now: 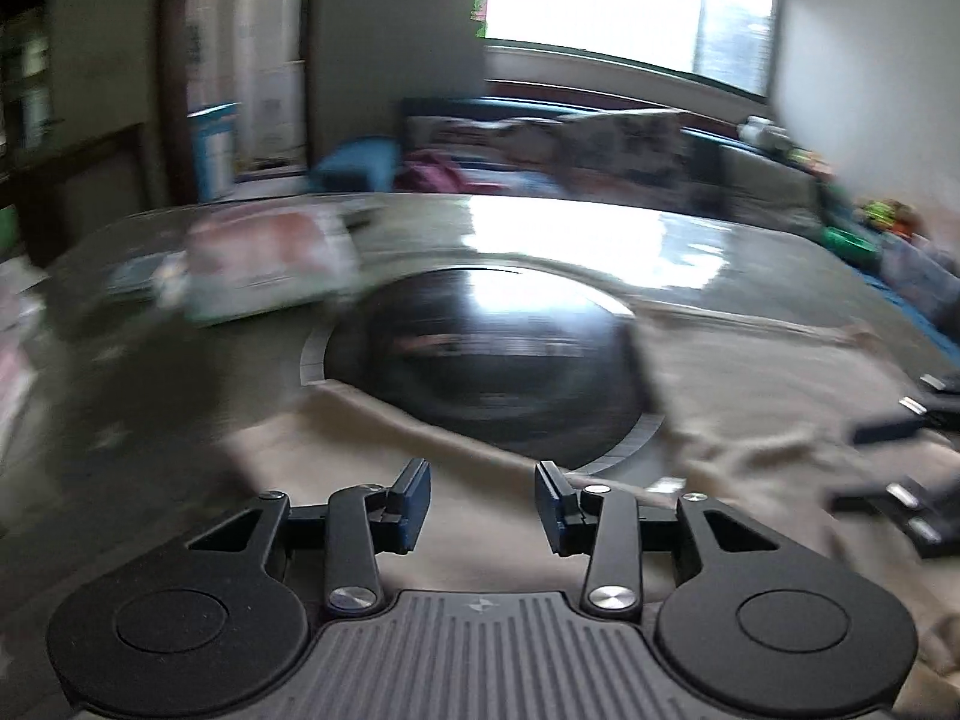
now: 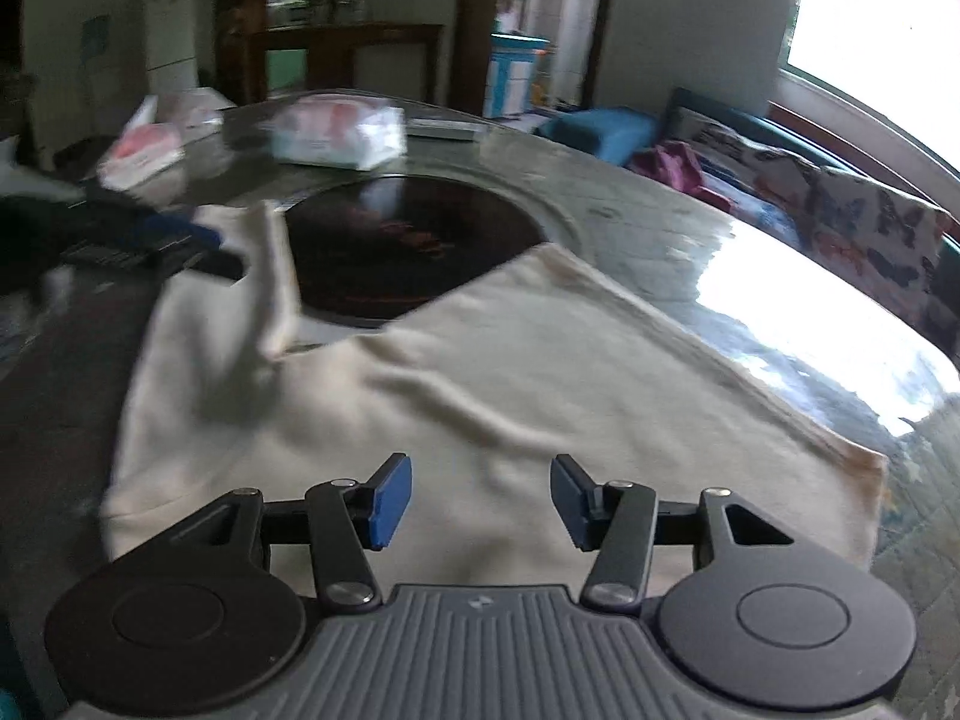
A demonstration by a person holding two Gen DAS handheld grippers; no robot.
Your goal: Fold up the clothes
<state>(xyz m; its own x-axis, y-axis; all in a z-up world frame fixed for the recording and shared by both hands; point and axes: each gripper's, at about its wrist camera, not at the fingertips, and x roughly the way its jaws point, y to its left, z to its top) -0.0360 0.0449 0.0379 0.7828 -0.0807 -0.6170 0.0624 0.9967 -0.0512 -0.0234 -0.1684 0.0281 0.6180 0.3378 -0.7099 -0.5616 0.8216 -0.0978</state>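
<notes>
Nearest the lens in both wrist views, black linkage arms and a ribbed grey housing are filling the bottom edge. From them the left hand-held gripper (image 1: 483, 504) is reaching forward with its dark blue pads standing apart, nothing between them, only cloth showing through the gap below. Likewise, the right hand-held gripper (image 2: 481, 501) is holding its blue pads (image 2: 391, 501) parted, and nothing is gripped there either.

Under both of them a cream-coloured cotton garment (image 2: 480, 384) is lying spread over the near part of a grey marble-patterned round table (image 2: 648, 210). Its surface is rippling in soft creases, and in the right wrist view one strip of it is standing up in a fold at the left, near the far edge of the cloth. At the right a hemmed corner is lying flat near the table's rim. The cloth's far edge is overlapping a dark glossy round inset (image 2: 408, 240) set in the middle of the table.

Beyond the inset, white plastic-wrapped packs with pink print (image 2: 339, 132) are resting on the far side of the table. Behind the table a sofa with butterfly-patterned cushions (image 2: 840, 216) is running under a bright window (image 1: 618, 6), with a blue cushion and a magenta cloth lying on it.

In the left wrist view, which is heavily blurred, the other gripper's black fingers are showing at the right edge over the garment.
</notes>
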